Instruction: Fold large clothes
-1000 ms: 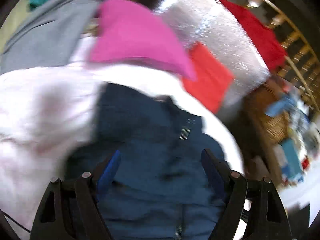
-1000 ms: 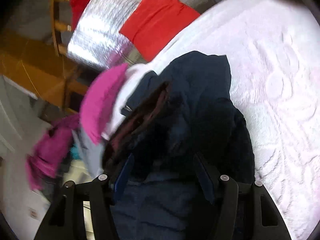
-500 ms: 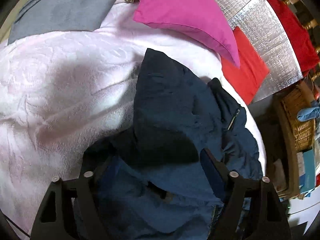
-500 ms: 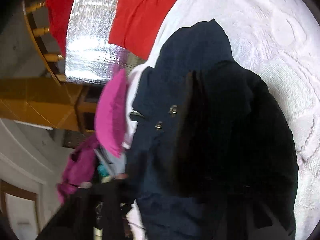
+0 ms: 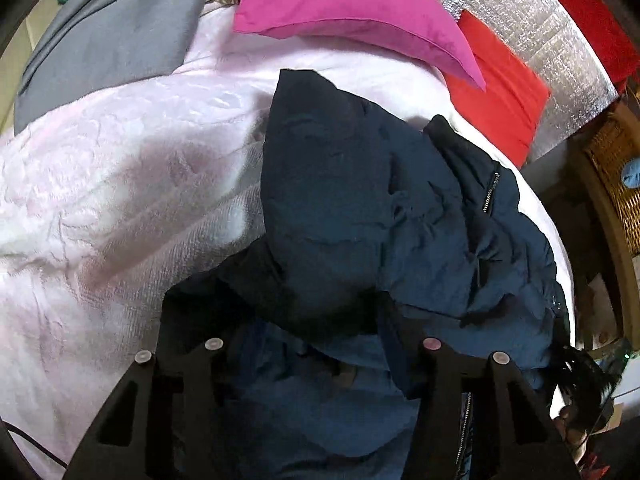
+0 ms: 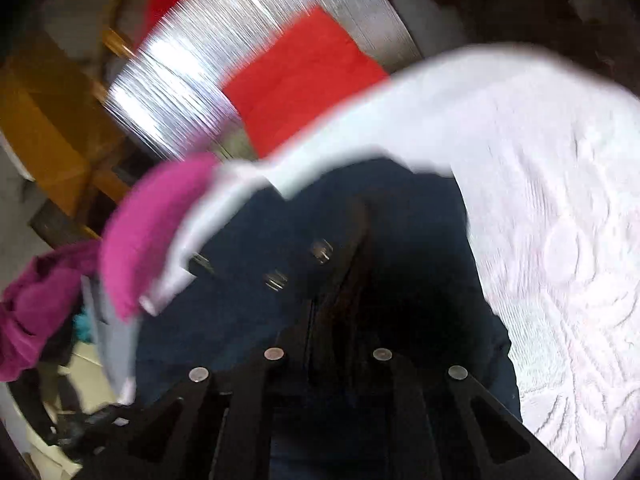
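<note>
Two tools work a navy padded jacket (image 5: 360, 200) heaped on a bed's pale pink blanket (image 5: 100, 200). Left tool (image 5: 304, 320): jaws closing, jacket fabric bunched between them. Right tool (image 6: 332, 312): jaws together, clamped on a jacket fold. A magenta pillow (image 5: 340, 0) lies beyond.

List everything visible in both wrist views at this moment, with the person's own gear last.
Jacket: one, navy, crumpled on the bedspread.
Bedspread: one, pale pink, textured, under the jacket.
Pillow: one, magenta, beyond the jacket.
Cushion: one, red, against the silver panel.
Silver panel: one, foil-like, behind the cushion.
Grey garment: one, top left.
Wicker basket: one, brown, right edge.
Left claw: black, closing, jacket fabric between its fingers.
Right claw: black, shut on jacket.
</note>
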A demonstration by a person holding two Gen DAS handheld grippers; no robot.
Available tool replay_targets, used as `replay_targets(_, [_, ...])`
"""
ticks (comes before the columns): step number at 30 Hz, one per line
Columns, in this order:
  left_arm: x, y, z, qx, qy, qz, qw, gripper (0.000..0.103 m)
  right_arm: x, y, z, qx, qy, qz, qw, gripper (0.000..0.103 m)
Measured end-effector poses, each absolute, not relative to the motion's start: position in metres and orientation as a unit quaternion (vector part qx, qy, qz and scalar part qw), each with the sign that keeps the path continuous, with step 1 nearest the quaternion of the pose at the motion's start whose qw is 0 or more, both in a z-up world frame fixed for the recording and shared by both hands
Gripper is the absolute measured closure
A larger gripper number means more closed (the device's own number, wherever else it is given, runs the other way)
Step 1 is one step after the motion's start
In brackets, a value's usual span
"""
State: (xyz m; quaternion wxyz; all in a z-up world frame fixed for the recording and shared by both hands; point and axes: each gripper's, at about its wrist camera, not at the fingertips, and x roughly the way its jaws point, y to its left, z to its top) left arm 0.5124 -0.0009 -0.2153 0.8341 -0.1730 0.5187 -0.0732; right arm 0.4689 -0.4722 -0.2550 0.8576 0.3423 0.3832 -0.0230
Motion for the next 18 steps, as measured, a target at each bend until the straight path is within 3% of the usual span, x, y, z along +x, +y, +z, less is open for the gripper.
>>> replay_targets(4, [0.511, -0.006, -0.203, -0.146, 0.504, -0.061, 0.849, 0.048, 0.466, -0.478, -0.243, 0.349, 0.401, -0.022, 0.847, 0.077])
replay_targets(8, [0.507, -0.019, -0.191, -0.105, 0.482, -0.048, 0.868, 0.048, 0.451, -0.488, -0.225, 0.354, 0.374, -0.026, 0.857, 0.044])
replay_targets(11, [0.502, -0.03, -0.187, -0.069, 0.466, -0.039, 0.881, 0.048, 0.446, -0.492, -0.221, 0.36, 0.363, -0.024, 0.859, 0.041])
replay_targets(16, [0.5, -0.036, -0.186, -0.041, 0.457, -0.028, 0.888, 0.048, 0.459, -0.481, -0.24, 0.363, 0.411, -0.013, 0.836, 0.041])
replay_targets(18, [0.501, -0.038, -0.187, -0.033, 0.456, -0.024, 0.889, 0.048, 0.459, -0.473, -0.24, 0.345, 0.418, -0.007, 0.84, 0.048])
